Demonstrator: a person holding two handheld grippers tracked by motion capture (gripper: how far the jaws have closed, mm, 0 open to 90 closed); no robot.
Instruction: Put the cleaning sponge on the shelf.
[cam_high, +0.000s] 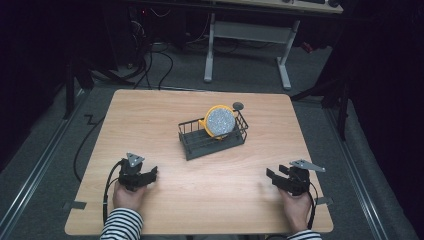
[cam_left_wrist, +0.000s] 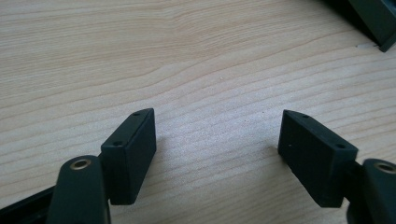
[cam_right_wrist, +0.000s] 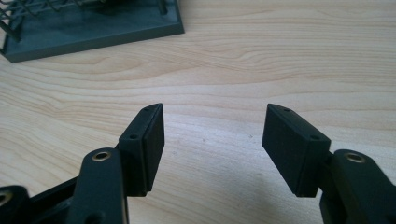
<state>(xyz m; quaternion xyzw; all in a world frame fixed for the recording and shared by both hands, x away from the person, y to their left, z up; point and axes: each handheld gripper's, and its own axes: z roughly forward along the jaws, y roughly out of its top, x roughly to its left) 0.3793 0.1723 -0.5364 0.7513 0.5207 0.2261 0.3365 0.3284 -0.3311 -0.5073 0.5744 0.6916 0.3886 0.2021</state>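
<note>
Holding yellow disc (cam_high: 220, 121): wire basket (cam_high: 192, 145).

Soft, even light from overhead falls on the pale wooden table (cam_high: 200, 200), while the room around it sinks into near black. The high view is small and slightly soft, with fine detail lost. Both gripper views are brighter and sharp on the wood grain (faint shadows sit just under the black jaws), though the nearest parts at the bottom edge blur. No strong glare appears.
</note>
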